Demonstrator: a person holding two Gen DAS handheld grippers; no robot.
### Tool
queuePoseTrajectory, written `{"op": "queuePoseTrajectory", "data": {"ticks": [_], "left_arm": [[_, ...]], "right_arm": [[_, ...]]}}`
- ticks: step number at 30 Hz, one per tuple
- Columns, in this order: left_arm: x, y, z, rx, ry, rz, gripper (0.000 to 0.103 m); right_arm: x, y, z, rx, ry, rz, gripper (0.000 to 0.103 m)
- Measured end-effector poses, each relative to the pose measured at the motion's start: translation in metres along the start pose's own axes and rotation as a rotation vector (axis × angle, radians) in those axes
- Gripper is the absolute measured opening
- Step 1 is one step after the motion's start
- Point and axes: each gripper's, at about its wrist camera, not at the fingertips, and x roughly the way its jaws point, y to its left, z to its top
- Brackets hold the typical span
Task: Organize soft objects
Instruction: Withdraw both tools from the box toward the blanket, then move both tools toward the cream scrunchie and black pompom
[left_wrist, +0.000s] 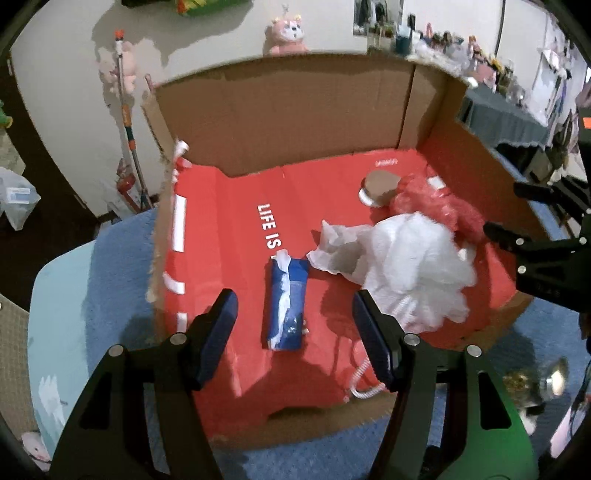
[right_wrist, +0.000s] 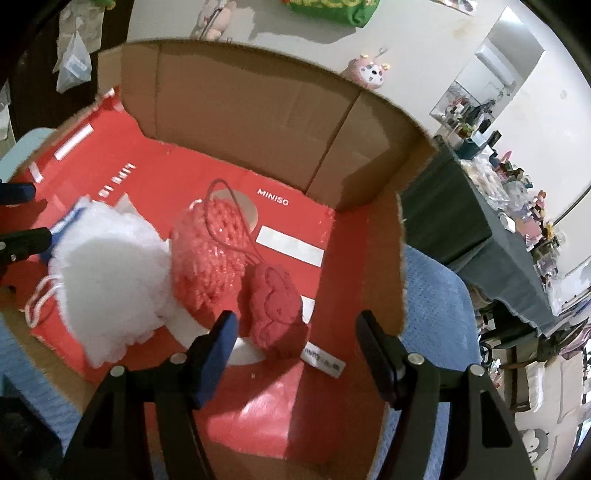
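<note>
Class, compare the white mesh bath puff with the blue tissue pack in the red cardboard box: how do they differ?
The white mesh bath puff is fluffy and rounded; the blue tissue pack is flat and rectangular. The puff is larger and trails a cord; the pack shows white tissue at its opening. Both lie loose in the red cardboard box, gripped by neither gripper.

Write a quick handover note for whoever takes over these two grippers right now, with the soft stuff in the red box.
Left gripper: open, empty, above the blue tissue pack.
Right gripper: open, empty, above the small red plush.
Inside the red cardboard box: tissue pack, white mesh pouf, pink mesh pouf, red plush.
Done: all four visible soft items lie in the box.
Left: nothing soft visible outside it nearby; perhaps tidy the piled poufs.
</note>
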Motion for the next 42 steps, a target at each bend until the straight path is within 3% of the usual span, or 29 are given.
{"op": "queuePoseTrajectory", "data": {"ticks": [8, 12, 18, 22, 27, 34, 42], "left_arm": [[-0.075, -0.019, -0.021, -0.022, -0.173, -0.044, 0.076], [-0.113, -0.030, -0.041, -0.040, -0.270, -0.072, 0.080], [-0.158, -0.051, -0.076, -0.041, -0.397, -0.070, 0.081], [-0.187, -0.065, -0.104, -0.056, -0.483, -0.077, 0.093], [-0.215, -0.086, -0.145, -0.052, -0.590, -0.042, 0.095], [-0.215, -0.109, -0.192, -0.063, -0.620, -0.006, 0.097], [-0.178, -0.126, -0.237, -0.077, -0.550, 0.002, 0.097]], "right_arm": [[-0.064, -0.015, -0.015, 0.056, -0.122, 0.040, 0.084], [-0.105, -0.021, -0.031, 0.092, -0.216, 0.077, 0.098], [-0.163, -0.019, -0.068, 0.129, -0.354, 0.124, 0.103], [-0.195, -0.015, -0.097, 0.141, -0.434, 0.150, 0.103], [-0.226, -0.011, -0.140, 0.148, -0.510, 0.155, 0.103], [-0.239, -0.001, -0.198, 0.170, -0.559, 0.113, 0.103], [-0.208, 0.017, -0.250, 0.219, -0.531, 0.106, 0.103]]}}
